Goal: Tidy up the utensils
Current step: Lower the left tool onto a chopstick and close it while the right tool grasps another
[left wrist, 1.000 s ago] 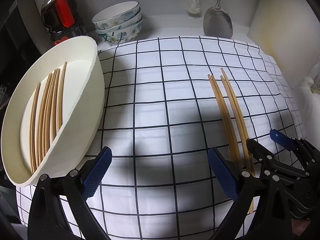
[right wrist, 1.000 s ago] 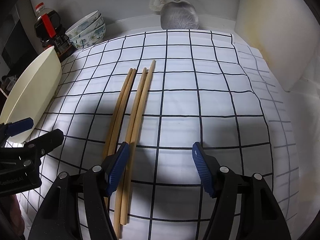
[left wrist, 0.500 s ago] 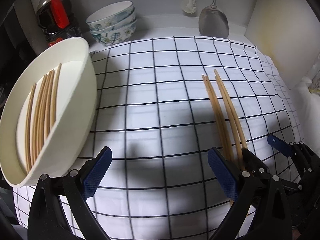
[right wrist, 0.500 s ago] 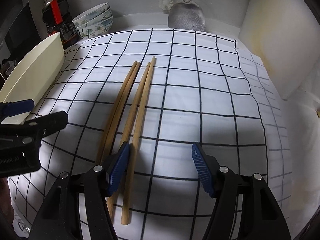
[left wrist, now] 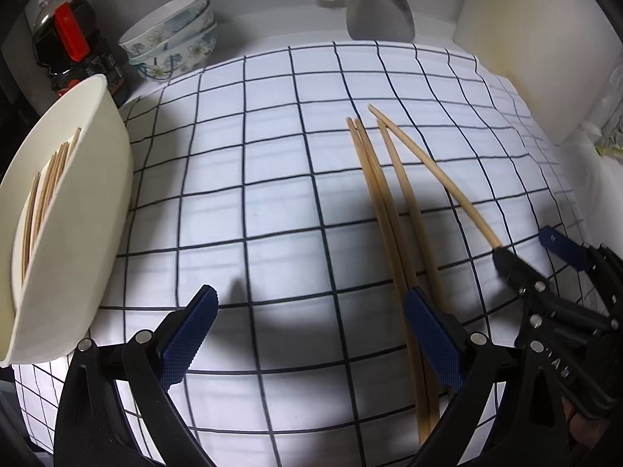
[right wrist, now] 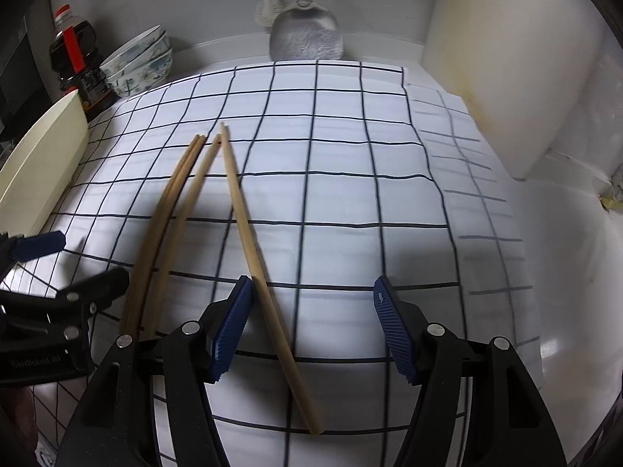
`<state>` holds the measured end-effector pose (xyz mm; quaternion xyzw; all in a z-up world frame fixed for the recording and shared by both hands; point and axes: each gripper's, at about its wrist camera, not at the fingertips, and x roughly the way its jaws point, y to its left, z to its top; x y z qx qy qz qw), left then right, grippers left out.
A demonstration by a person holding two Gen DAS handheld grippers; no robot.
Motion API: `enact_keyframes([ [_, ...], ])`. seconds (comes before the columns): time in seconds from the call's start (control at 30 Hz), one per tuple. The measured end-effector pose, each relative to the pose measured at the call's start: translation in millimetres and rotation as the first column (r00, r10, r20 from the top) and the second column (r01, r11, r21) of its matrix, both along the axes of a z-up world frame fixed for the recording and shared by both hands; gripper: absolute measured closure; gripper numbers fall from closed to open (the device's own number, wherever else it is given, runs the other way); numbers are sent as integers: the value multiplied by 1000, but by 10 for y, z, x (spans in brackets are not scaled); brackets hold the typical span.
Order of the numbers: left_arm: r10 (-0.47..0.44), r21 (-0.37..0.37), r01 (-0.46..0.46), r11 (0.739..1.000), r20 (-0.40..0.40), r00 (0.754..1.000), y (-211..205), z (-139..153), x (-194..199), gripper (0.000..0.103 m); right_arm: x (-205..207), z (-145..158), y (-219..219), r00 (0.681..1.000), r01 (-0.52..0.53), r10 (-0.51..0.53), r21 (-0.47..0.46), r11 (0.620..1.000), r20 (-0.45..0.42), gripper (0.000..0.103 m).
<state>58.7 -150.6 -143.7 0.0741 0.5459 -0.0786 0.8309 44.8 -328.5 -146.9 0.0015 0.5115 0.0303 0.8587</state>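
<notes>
Four loose chopsticks point(left wrist: 393, 210) lie on the checked cloth point(left wrist: 272, 179) that covers the worktop, and the rest of the set already sits in the cream tray point(left wrist: 97, 194) at about nine o'clock in the left wrist view. Going left to right there, the tray leans at the cloth's edge with a dark sauce bottle point(left wrist: 66, 43) and stacked floral bowls point(left wrist: 171, 39) beyond it near eleven o'clock; the left tool point(left wrist: 307, 334) hangs over bare cloth with its jaws spread and nothing between them, its right finger just beside three of the sticks. A metal spatula point(left wrist: 379, 11) rests against the wall at twelve o'clock. The right tool point(right wrist: 311, 327) stands spread as well, and the single chopstick point(right wrist: 264, 276) splayed off from the other three runs between its fingers, lying against the inner face of the left pad point(right wrist: 229, 327) while the right pad stands well apart from it. The step in hand looks like picking up that one stick. To do it well, centre the tool over the thick end so both pads meet the wood squarely, close slowly so the round stick does not roll out, and lift it level before carrying it toward nine o'clock, keeping clear of the left tool. Lay it in lengthwise alongside the others.
</notes>
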Motion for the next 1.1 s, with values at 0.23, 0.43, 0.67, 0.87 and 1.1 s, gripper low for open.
enact_keyframes([
  [0.23, 7, -8, -7, 1000, 3, 1000, -12, -26, -23, 6, 14, -6, -12, 1000, -7, 7, 2, 1000, 11, 41],
  [0.43, 5, -17, -5, 1000, -1, 1000, 30, -22, -49, 6, 28, -8, 0, 1000, -14, 14, 1, 1000, 13, 41],
  [0.67, -3, 4, 3, 1000, -21, 1000, -51, -82, -55, 6, 51, -8, 13, 1000, -18, 18, 0, 1000, 18, 41],
  [0.87, 25, -12, -25, 1000, -14, 1000, 4, -93, 41, 8, 134, -18, 40, 999, -47, 47, -3, 999, 27, 41],
  [1.1, -15, -28, 16, 999, 20, 1000, -77, 2, 142, 55, 243, -8, 168, 991, -129, 129, -8, 992, 44, 68],
])
